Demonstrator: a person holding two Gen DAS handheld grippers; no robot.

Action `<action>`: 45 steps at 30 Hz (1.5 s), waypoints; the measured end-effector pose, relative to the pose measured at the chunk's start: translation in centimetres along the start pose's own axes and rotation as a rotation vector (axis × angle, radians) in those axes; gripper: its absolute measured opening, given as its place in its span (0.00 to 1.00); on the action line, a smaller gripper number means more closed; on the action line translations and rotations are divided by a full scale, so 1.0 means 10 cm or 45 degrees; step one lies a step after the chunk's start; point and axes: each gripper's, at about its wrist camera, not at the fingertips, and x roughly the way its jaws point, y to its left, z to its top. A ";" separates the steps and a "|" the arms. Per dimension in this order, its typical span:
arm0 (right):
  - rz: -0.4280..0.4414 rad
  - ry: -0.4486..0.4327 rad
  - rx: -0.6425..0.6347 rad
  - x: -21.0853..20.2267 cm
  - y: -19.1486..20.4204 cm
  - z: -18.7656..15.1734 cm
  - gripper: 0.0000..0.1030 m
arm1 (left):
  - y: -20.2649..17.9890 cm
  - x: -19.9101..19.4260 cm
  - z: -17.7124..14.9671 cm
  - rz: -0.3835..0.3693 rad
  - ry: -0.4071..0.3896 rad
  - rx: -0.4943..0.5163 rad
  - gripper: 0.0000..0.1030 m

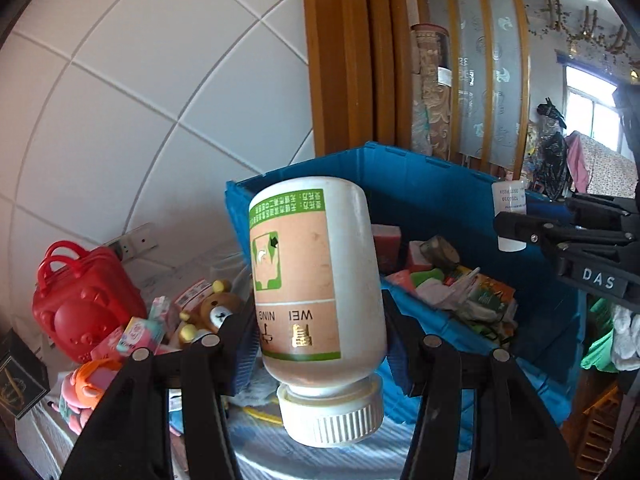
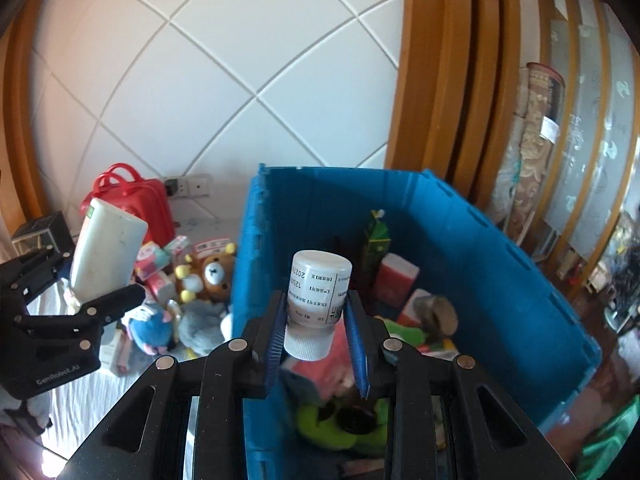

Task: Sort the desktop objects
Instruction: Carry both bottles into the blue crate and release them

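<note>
Two bottles held upside down, one per gripper. Left gripper [image 1: 320,344] clenched on a large white bottle [image 1: 316,280] with a tan and green label, ribbed cap [image 1: 332,416] pointing down toward the camera, base tilted up and away. Right gripper [image 2: 316,332] clamped on a small white bottle [image 2: 318,300], also cap-down, pads pressing its sides. Small bottle over the open blue crate [image 2: 480,248], above a jumble of cartons, packets and green items inside. Large bottle at the crate's left edge, over the table side of the rim. Left of the crate, on the white table [image 2: 96,396]: red bear-shaped case [image 1: 80,304], teddy bear [image 2: 212,272], blue plush toy [image 2: 152,328], small pink boxes [image 1: 136,332]. White tiled wall and wooden frame behind.
</note>
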 end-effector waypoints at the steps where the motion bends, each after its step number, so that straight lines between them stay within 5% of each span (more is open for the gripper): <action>1: -0.016 0.007 0.004 0.00 -0.16 -0.01 0.28 | -0.13 0.05 0.08 -0.022 0.002 0.011 0.52; 8: -0.094 0.108 0.004 0.22 -1.15 -0.23 0.28 | -1.00 0.49 0.37 -0.077 0.102 0.157 0.52; 15: -0.106 0.205 0.020 0.55 -1.65 -0.41 0.28 | -1.55 0.78 0.40 -0.122 0.245 0.269 0.52; 34: -0.131 0.297 -0.007 0.89 -1.88 -0.46 0.30 | -1.65 0.90 0.41 -0.015 0.310 0.297 0.62; 41: -0.147 0.295 -0.016 0.87 -1.84 -0.44 0.74 | -1.64 0.92 0.42 -0.018 0.312 0.294 0.62; 45: -0.172 0.296 -0.038 0.86 -1.82 -0.44 0.82 | -1.63 0.92 0.41 -0.021 0.313 0.288 0.62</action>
